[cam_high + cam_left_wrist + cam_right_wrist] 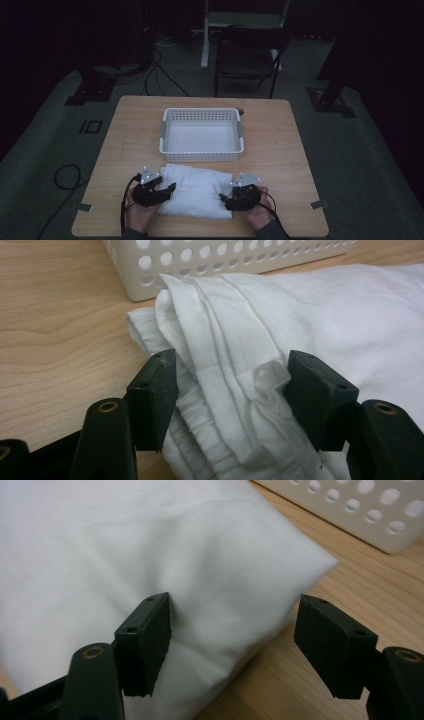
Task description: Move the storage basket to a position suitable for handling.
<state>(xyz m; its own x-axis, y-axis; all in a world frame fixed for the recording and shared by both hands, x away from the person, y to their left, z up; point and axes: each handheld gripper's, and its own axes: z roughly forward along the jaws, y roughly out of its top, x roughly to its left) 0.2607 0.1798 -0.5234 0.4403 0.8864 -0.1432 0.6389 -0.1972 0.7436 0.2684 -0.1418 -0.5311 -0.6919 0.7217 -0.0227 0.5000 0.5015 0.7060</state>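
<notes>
Wooden worktop (125, 135), dim room: folded white cloth (197, 190) lies before the white basket (201, 151).
My left claw (170, 188) straddles its bunched hems, spread; my right claw (223, 198) gapes at its other end.

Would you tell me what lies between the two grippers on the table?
The folded white cloth spans the stretch between the left gripper and the right gripper, as the high view shows; each gripper sits at one end of it.

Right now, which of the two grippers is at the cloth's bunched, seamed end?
The left gripper: its jaws straddle stitched folds of the white cloth. The right gripper meets a smooth corner.
</notes>
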